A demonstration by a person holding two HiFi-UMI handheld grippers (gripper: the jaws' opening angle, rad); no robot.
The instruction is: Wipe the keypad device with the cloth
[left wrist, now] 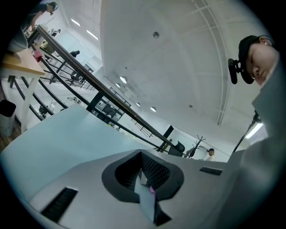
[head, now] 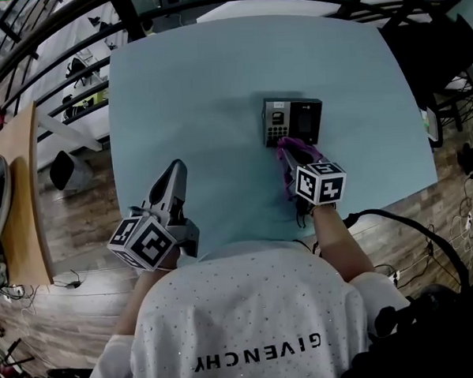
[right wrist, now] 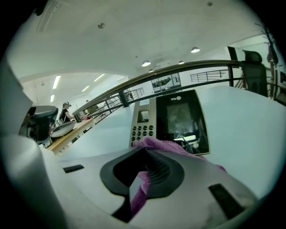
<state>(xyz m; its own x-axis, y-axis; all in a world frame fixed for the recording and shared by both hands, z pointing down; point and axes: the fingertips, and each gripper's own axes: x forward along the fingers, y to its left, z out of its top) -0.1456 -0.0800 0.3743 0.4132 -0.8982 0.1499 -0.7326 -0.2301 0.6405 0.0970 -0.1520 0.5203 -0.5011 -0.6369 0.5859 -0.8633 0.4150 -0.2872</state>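
- Right tongs (right wrist: 142, 172): clamped on a fold of the cloth (right wrist: 156, 145); the rest bunches over the jaws.
- Left tongs (left wrist: 145, 179): jaws together, nothing held; lower left of the head view, well apart from the device.
- Cloth: soft, light and limp; probably best kept bunched so that a pad leads.
- Device (head: 293, 120): right of centre in the head view, on the tabletop (head: 191, 84), with the cloth seemingly touching its lower edge. It looks rigid, and probably light enough to slide under a push.
- Count: one cloth, one device, two tongs.
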